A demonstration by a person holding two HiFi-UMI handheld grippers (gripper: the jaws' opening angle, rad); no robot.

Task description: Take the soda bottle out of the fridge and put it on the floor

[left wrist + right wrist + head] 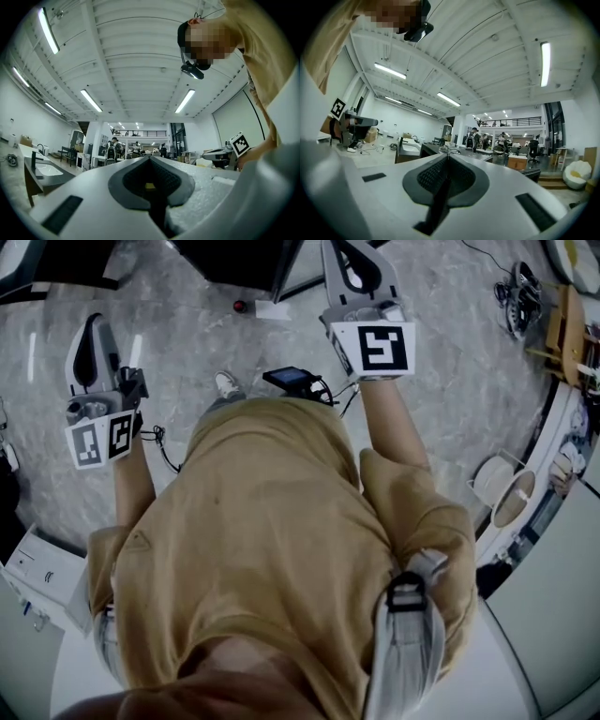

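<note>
Shirt [272, 521], left tool [150, 158], right tool [447, 156], both closed

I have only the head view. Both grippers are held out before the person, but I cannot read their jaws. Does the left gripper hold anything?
Observer: No. In the left gripper view, the left gripper has its jaws together, with nothing between them.
Operator: And the right gripper?
Observer: The right gripper is shut and empty too, as its own view shows.
Operator: What lies ahead of it?
Observer: An open hall, with a sink counter and distant people.
</note>
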